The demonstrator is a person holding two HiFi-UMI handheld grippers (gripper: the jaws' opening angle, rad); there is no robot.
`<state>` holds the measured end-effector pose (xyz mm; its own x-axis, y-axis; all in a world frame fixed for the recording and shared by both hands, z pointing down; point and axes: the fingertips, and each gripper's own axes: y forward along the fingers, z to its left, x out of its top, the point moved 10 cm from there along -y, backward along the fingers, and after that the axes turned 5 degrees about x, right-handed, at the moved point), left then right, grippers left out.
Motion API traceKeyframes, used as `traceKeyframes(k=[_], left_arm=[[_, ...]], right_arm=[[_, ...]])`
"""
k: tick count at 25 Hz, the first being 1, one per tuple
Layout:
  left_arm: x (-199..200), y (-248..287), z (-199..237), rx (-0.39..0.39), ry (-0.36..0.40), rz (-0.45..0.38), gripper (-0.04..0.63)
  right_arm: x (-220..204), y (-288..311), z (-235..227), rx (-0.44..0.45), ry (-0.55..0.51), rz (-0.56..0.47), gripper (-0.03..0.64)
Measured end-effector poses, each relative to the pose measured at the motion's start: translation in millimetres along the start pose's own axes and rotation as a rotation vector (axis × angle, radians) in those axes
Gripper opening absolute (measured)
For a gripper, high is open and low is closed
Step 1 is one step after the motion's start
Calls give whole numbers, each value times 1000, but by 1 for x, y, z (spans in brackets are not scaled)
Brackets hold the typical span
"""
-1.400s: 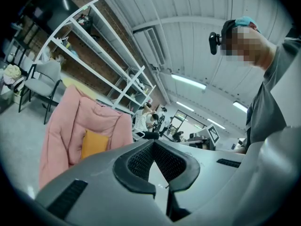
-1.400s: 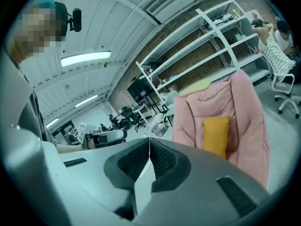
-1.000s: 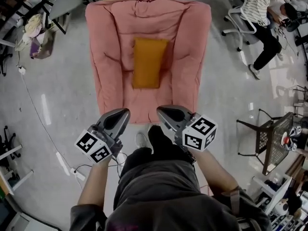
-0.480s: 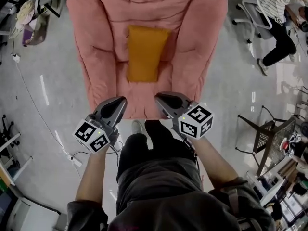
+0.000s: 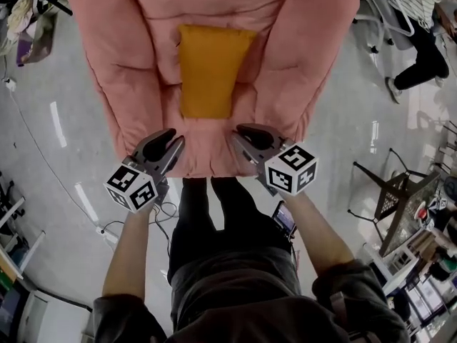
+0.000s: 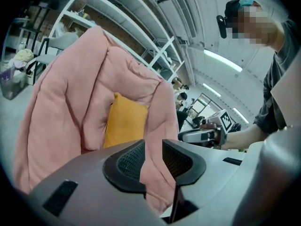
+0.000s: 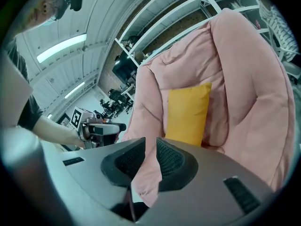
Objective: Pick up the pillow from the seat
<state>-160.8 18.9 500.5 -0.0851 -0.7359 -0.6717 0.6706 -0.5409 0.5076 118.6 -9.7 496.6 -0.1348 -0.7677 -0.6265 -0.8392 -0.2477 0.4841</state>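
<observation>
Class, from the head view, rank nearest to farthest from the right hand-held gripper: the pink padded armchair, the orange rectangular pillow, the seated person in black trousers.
1. Pink padded armchair: front edge just ahead of the right hand-held gripper.
2. Orange rectangular pillow: further in, on the seat.
3. Seated person in black trousers: far upper right, across the floor.

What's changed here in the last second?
The left tool and right tool have both moved forward to the front edge of the pink padded armchair. The left tool's jaws have just been opening, nothing between them. The orange rectangular pillow lies unmoved on the seat; the right tool stays shut.
</observation>
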Motion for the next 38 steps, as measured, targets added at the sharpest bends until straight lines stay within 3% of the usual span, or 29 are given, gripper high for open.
traceKeyframes(k=[4, 13, 18, 22, 32, 38], left_arm=[[-13, 25, 32, -16, 2, 69, 150], [-35, 77, 84, -51, 52, 234, 271], [-50, 105, 103, -28, 153, 358, 355], [-57, 121, 114, -47, 214, 450, 385], [-81, 149, 137, -13, 286, 574, 443], [-83, 158, 153, -25, 257, 593, 444]], right_arm=[[-11, 23, -26, -30, 23, 24, 118], [-45, 72, -77, -45, 46, 121, 213], [-58, 93, -103, -88, -17, 210, 262], [-66, 111, -114, -133, -92, 302, 314], [-86, 140, -134, -115, -121, 377, 331], [-88, 157, -143, -89, -118, 388, 333]])
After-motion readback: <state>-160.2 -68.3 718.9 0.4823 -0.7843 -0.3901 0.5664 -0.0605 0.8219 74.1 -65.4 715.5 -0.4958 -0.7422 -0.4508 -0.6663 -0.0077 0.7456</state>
